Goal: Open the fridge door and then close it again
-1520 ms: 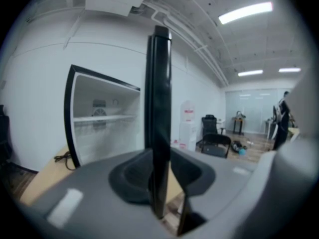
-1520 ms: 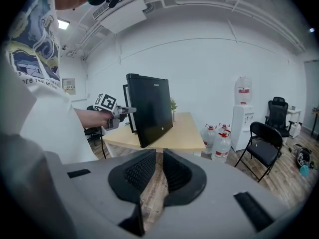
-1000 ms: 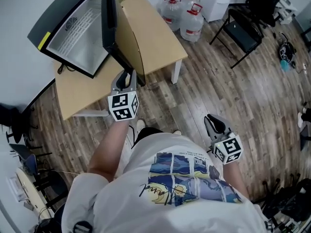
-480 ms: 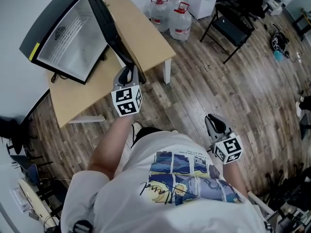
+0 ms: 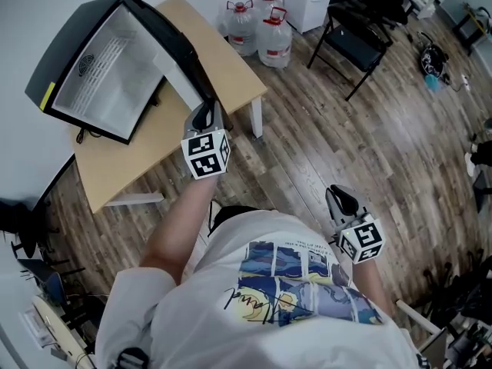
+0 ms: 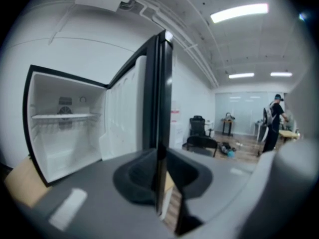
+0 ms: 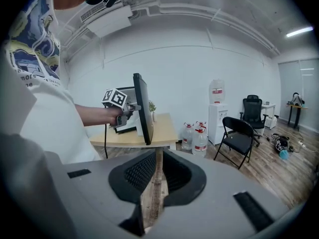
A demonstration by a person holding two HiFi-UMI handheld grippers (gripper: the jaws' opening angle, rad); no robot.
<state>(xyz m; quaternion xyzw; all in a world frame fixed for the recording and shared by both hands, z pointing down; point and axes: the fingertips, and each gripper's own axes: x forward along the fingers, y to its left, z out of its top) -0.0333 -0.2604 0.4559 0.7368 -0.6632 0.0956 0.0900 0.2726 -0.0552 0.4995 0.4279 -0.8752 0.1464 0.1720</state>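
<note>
A small black fridge (image 5: 54, 60) lies open on a wooden table (image 5: 231, 68), its white inside (image 6: 65, 128) showing. Its door (image 5: 173, 48) stands swung out, seen edge-on in the left gripper view (image 6: 162, 108). My left gripper (image 5: 204, 118) is at the door's free edge. Its jaws have just been closing, with the thin door edge between them, and they hold it (image 6: 160, 193). My right gripper (image 5: 340, 198) hangs low at my right side over the floor, shut with nothing in it (image 7: 153, 183). From there the left gripper (image 7: 127, 108) shows on the door (image 7: 143, 108).
Large water bottles (image 5: 269, 37) stand on the floor past the table's corner, beside a white dispenser (image 7: 217, 116). A black folding chair (image 5: 350, 41) stands to the right of them. Wood floor (image 5: 369, 144) spreads right of the table. A person (image 6: 273, 121) stands far off.
The fridge door has swung further open, with the left gripper staying on its edge. More of the white inside shows. The right gripper has barely shifted.
</note>
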